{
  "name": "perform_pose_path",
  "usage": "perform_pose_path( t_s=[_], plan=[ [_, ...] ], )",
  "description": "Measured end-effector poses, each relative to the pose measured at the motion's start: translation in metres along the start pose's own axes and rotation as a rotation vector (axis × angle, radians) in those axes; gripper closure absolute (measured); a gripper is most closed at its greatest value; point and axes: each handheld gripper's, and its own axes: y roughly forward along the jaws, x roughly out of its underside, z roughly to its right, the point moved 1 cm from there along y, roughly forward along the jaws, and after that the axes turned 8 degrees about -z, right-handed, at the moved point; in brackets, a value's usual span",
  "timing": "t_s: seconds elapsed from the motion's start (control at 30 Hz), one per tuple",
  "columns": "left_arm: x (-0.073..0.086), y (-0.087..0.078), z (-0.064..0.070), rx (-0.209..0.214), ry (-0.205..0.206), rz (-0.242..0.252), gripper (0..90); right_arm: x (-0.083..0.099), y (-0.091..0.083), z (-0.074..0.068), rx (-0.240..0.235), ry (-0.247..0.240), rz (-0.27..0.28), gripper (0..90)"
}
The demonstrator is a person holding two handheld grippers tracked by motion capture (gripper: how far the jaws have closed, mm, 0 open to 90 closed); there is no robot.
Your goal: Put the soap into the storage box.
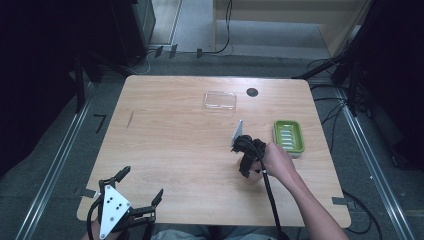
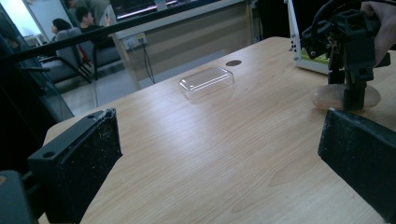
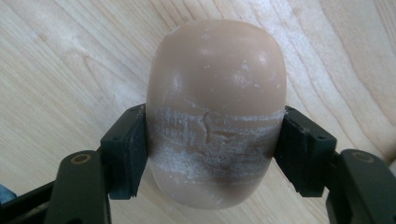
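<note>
- The right gripper (image 1: pixel 248 159) is out over the right half of the wooden table (image 1: pixel 170 145), pointing down, with the person's hand (image 1: pixel 277 162) wrapped behind it.
- From the high view the black gripper body covers what it holds — the right gripper view makes it plain: a rounded tan bar of soap (image 3: pixel 215 107), scuffed white across its middle, with both jaws pressed flat against its sides, so that gripper is clamped on the soap.
- In the left gripper view the soap (image 2: pixel 345 97) shows as a pale lump sitting on the table top under the right gripper (image 2: pixel 352 95), so it rests on the wood while gripped.
- Just beyond the right gripper sits a green soap dish (image 1: pixel 288 136), near the table's right edge; a white upright card (image 1: pixel 237 133) stands just beside the gripper on its far side.
- A clear plastic lid (image 1: pixel 220 100) lies flat toward the far edge, well apart from the soap — the left gripper view shows it (image 2: pixel 206 81) as a shallow transparent tray shape.
- The left gripper (image 1: pixel 141 189) is at the near left corner, its jaws spread wide with nothing between them but bare table.
</note>
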Motion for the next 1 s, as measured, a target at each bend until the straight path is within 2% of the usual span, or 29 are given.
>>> perform_pose_path(
  t_s=[0.7,1.0],
  plan=[
    [0.000,0.000,0.000,-0.002,-0.001,-0.002,0.0,0.017,-0.020,0.006,0.009,-0.015,-0.009,33.1],
    [0.000,0.001,0.000,-0.003,-0.002,-0.002,0.0,0.025,-0.027,0.013,0.007,0.000,0.000,33.1]
  ],
)
